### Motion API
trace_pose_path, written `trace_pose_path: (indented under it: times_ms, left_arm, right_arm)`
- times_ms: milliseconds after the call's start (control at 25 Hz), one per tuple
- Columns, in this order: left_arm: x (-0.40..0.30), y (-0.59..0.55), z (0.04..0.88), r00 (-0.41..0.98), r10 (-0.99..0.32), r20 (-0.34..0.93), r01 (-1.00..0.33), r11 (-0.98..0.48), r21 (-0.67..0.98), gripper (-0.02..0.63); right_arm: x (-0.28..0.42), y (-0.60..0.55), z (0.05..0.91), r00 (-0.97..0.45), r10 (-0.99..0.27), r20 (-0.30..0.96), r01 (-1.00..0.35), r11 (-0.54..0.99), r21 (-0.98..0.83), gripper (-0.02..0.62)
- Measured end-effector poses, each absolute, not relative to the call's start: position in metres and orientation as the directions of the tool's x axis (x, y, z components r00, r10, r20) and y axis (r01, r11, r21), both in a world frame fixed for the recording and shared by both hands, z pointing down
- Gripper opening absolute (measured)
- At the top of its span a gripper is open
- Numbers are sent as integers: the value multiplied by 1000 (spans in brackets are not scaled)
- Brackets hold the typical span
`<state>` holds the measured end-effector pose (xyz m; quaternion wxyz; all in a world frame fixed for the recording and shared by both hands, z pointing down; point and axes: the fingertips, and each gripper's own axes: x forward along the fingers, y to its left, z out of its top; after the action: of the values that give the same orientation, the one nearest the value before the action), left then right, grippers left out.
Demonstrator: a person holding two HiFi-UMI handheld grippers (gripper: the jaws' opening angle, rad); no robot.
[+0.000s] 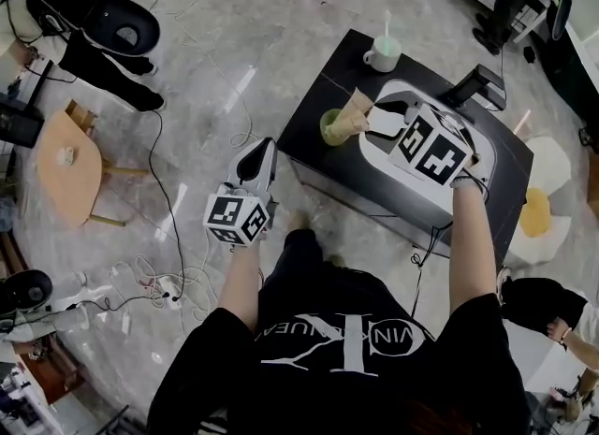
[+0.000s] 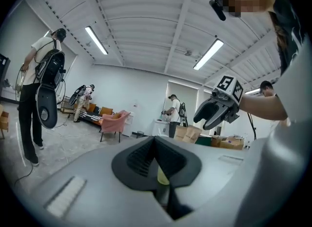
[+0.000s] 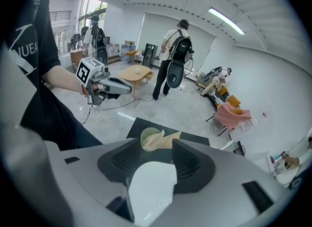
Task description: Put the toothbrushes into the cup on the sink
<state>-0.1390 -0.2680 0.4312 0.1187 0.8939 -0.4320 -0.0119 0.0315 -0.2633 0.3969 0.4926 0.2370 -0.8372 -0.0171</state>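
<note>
A black counter (image 1: pixel 314 157) holds a white sink (image 1: pixel 409 90). At its left stands a green cup (image 1: pixel 330 128) with a beige thing (image 1: pixel 352 111) leaning out of it toward the sink; its shape is blurred. A white cup (image 1: pixel 383 53) with a pale stick in it stands at the counter's far edge. My right gripper (image 1: pixel 379 120) hovers over the sink's left part with its jaws wide apart and nothing pressed between them; in its own view the green cup (image 3: pixel 151 135) lies just past the tips. My left gripper (image 1: pixel 265 148) hangs over the floor left of the counter, jaws together.
A black faucet block (image 1: pixel 477 85) stands behind the sink. A small wooden table (image 1: pixel 65 166) and loose cables (image 1: pixel 168 283) are on the floor at the left. A white-and-yellow stool (image 1: pixel 541 213) stands right of the counter. Other people stand around the room.
</note>
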Motion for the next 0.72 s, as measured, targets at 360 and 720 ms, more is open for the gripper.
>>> trace_pose_path:
  times_ms: [360, 720]
  left_arm:
    - [-139, -250, 426, 621, -780, 80, -777, -598, 199, 12]
    - [-135, -229, 415, 607, -792, 63, -790, -592, 159, 12]
  right_arm:
    - [54, -250, 369, -512, -589, 626, -591, 770, 241, 64]
    - [67, -220, 360, -589, -686, 428, -718, 687, 112, 34]
